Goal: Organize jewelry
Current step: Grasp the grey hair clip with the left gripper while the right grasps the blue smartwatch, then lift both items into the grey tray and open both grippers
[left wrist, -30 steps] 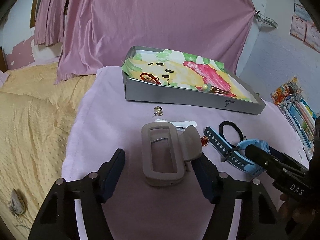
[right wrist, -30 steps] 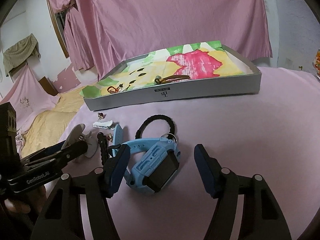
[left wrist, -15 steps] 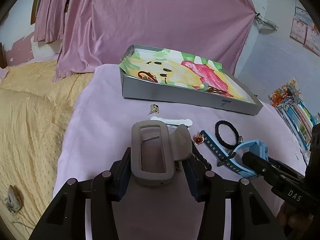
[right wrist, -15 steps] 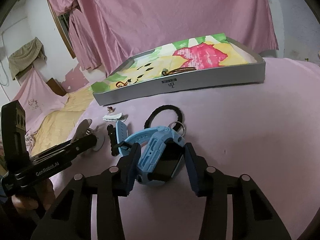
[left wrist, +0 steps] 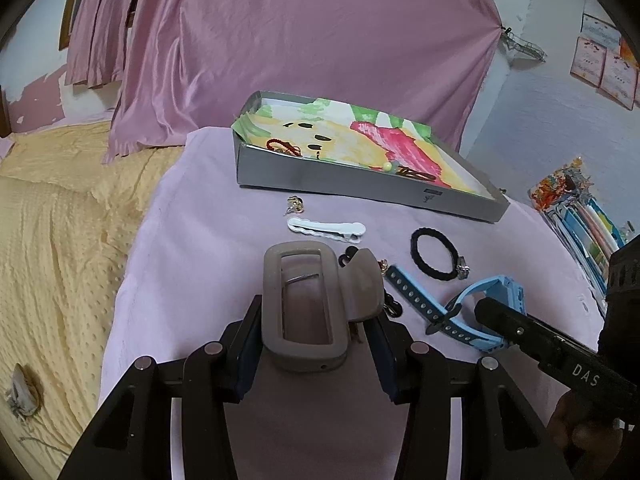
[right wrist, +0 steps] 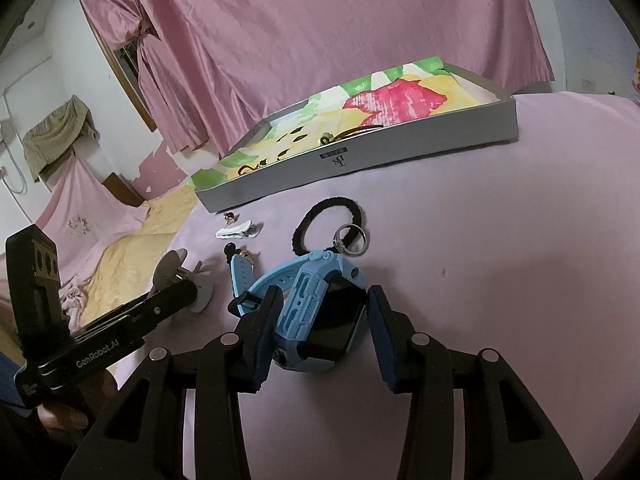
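Observation:
My left gripper (left wrist: 314, 320) is shut on a taupe hair claw clip (left wrist: 302, 252), one pad on each side of it. My right gripper (right wrist: 326, 300) is shut on the body of a blue watch (right wrist: 316, 280), whose strap trails left on the pink cloth. A grey box (left wrist: 360, 188) lined with a coloured drawing stands behind; a red bracelet (left wrist: 280, 146) and a green bead (left wrist: 387, 166) lie in it. Loose between box and grippers are a white hair clip (left wrist: 326, 228), a black hair tie (left wrist: 436, 254), a silver ring (right wrist: 352, 238) and a gold earring (left wrist: 295, 204).
The pink cloth-covered table (left wrist: 192, 260) ends at the left over a yellow bedspread (left wrist: 60, 240). A pink curtain (left wrist: 320, 40) hangs behind the box. A stack of colourful packets (left wrist: 580, 216) sits off the table's right side.
Both grippers' jaws closed from wide apart: the left onto the claw clip, the right onto the blue watch. Neither hand shifted much.

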`<state>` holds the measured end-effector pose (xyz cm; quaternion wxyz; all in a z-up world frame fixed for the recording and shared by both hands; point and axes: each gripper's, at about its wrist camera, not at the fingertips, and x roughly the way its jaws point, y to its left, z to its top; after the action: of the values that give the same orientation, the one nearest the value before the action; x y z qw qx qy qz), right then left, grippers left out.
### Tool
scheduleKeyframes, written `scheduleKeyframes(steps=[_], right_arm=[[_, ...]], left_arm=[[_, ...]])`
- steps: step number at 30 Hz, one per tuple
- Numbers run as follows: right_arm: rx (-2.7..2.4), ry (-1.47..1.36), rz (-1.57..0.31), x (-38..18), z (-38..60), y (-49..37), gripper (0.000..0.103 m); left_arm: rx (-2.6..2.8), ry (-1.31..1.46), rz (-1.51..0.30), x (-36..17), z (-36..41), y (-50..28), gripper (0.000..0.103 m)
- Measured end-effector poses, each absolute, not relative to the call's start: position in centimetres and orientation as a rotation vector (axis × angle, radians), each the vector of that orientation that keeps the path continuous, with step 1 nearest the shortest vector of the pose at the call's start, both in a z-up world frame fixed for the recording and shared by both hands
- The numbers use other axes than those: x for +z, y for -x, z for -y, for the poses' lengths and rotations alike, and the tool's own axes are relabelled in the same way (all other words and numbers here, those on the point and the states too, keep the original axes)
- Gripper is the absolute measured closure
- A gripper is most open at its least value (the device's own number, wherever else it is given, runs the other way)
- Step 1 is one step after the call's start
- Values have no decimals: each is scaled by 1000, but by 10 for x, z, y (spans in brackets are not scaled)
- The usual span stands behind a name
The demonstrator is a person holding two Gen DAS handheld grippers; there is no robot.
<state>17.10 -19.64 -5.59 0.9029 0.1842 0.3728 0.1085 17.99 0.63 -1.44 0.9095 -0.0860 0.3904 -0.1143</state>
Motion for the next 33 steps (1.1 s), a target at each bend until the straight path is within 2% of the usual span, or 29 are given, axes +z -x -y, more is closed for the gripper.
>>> scheduleKeyframes(steps=[8,19,33], right_arm=[[250,-390,-741,-52,197,-169,65],[240,-380,-761,-59,202,-172,73],[254,-388,-671,-33,219,-176,74]], left_arm=[[-255,179,-759,-6,-3,-173,58],[-266,183,-733,0,0,-174,58],[-272,207,-670,17,-5,-188,58]])
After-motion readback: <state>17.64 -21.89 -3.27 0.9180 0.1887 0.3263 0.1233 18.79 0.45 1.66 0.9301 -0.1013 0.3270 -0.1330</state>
